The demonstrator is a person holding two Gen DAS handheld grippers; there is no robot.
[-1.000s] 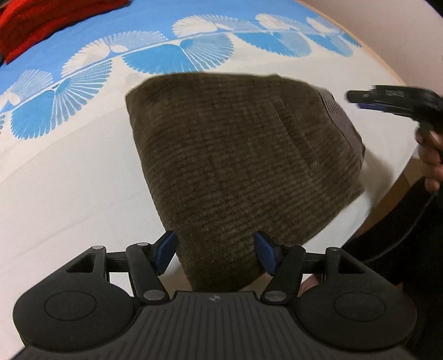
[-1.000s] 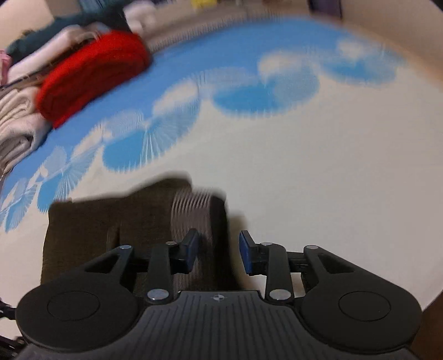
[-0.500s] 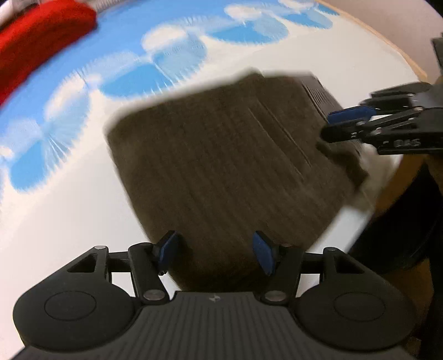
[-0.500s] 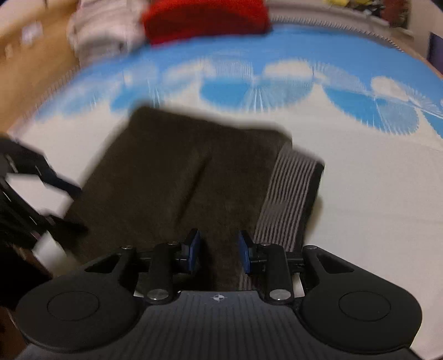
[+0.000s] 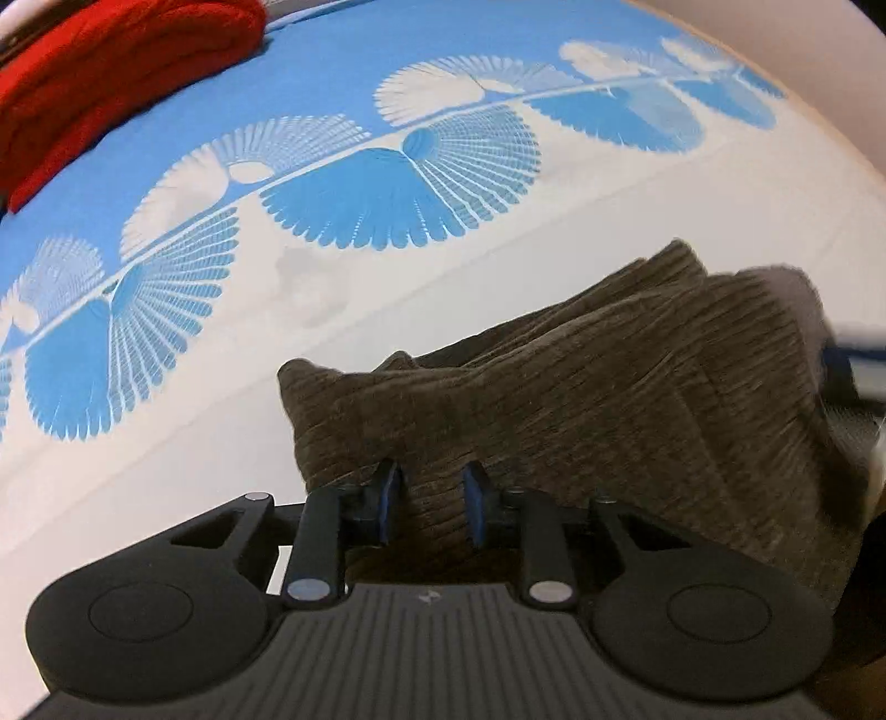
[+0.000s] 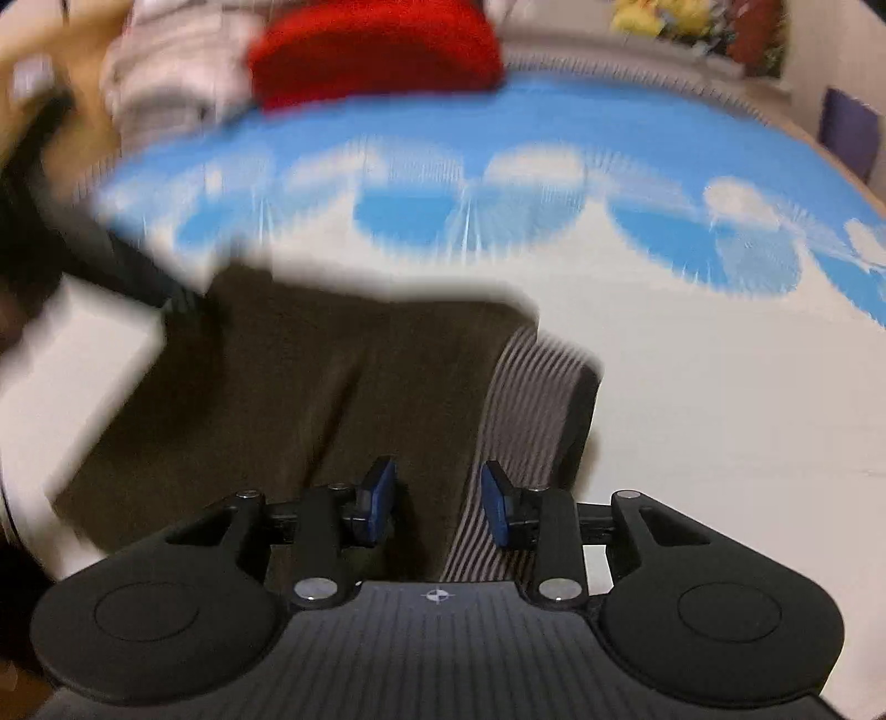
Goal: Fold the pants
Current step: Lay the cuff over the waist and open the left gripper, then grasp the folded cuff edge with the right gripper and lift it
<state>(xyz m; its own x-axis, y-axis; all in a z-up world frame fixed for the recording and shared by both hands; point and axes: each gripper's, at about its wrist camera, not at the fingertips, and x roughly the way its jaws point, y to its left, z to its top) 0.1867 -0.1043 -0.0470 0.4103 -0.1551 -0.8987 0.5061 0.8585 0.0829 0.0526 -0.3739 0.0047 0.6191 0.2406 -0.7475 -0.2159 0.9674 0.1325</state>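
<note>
The folded brown corduroy pants (image 5: 637, 399) lie on the white and blue patterned bed cover. My left gripper (image 5: 429, 507) is narrowed around a raised fold at the pants' near edge, with fabric between the blue pads. In the right wrist view the pants (image 6: 310, 387) lie with their grey striped waistband lining (image 6: 520, 421) turned out on the right. My right gripper (image 6: 437, 501) is open above the pants beside the waistband, holding nothing. The right gripper shows blurred at the right edge of the left wrist view (image 5: 853, 376).
A red folded knit (image 5: 111, 72) lies at the far left of the bed; it also shows in the right wrist view (image 6: 376, 50) next to pale folded laundry (image 6: 166, 83). The bed cover (image 5: 387, 210) spreads beyond the pants.
My left gripper narrowed from wide open onto the pants' near edge, and the fabric rose into a fold. My right gripper swung over the pants and opened a little wider.
</note>
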